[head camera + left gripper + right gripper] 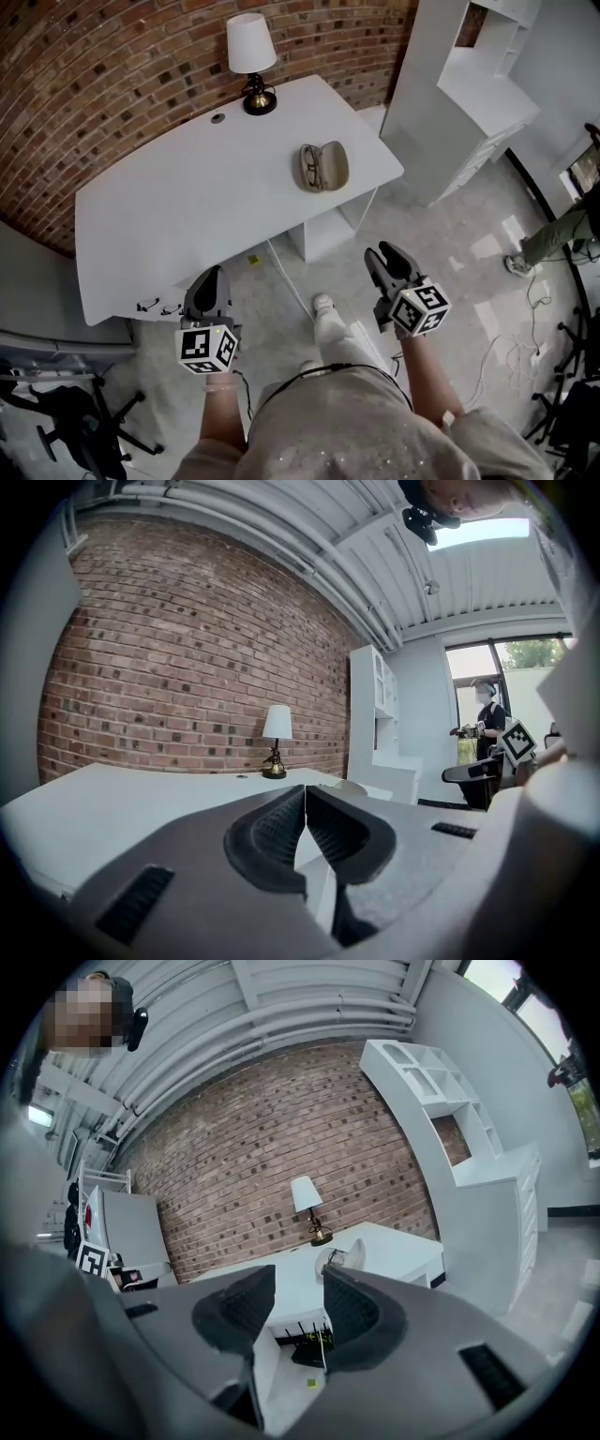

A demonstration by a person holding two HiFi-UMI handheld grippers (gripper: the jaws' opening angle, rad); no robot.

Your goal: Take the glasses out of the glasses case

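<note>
An open tan glasses case (324, 166) lies on the right part of the white table (187, 206), with the glasses (310, 167) resting in its left half. The right gripper view shows the case (345, 1258) far ahead on the tabletop. Both grippers hang below the table's near edge, well short of the case. My left gripper (208, 277) is at the lower left, its jaws meeting at the tips (305, 789) with nothing between them. My right gripper (384, 253) is at the lower right, its jaws apart (298, 1279) and empty.
A white-shaded lamp (251, 61) stands at the table's far edge against the brick wall. A white shelf unit (469, 84) is to the right. A black office chair (66, 422) sits at the lower left. Another person (562, 230) stands at the right edge.
</note>
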